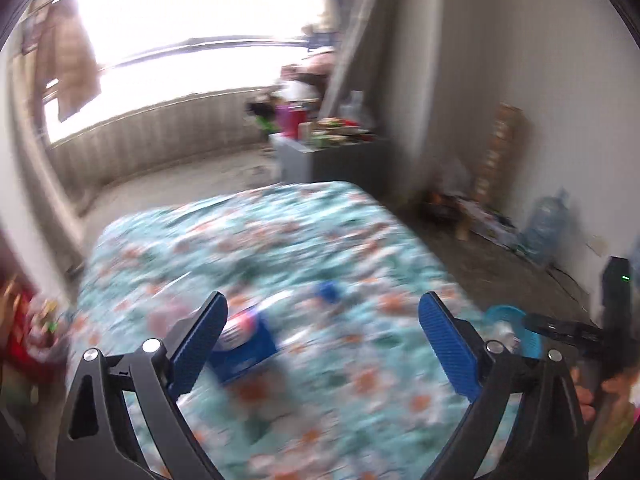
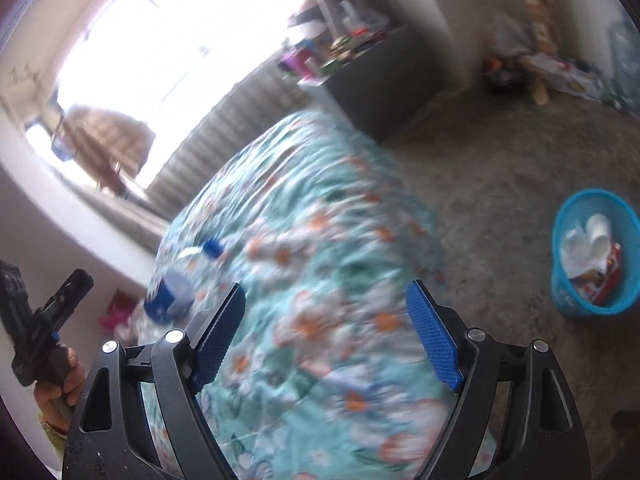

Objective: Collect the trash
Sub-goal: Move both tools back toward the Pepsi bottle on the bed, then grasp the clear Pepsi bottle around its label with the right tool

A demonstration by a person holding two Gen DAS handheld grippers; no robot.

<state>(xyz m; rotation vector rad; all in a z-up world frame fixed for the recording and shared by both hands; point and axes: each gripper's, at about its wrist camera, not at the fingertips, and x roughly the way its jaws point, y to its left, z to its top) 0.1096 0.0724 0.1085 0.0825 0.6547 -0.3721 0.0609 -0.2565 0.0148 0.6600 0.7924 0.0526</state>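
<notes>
A clear plastic bottle with a blue cap and blue label (image 1: 250, 330) lies on the floral bedspread (image 1: 280, 240), blurred by motion. My left gripper (image 1: 322, 306) is open just above it, the bottle beside its left finger. The bottle also shows in the right wrist view (image 2: 180, 280). My right gripper (image 2: 326, 294) is open and empty over the bedspread (image 2: 320, 220). A blue trash basket (image 2: 592, 252) stands on the floor to the right and holds white paper and a red wrapper. The basket shows partly in the left wrist view (image 1: 508, 324).
A grey cabinet (image 1: 332, 160) loaded with small items stands beyond the bed. A large water jug (image 1: 546, 228) and clutter line the right wall. The floor (image 2: 500, 160) is grey concrete. A bright window (image 1: 180, 40) fills the far wall.
</notes>
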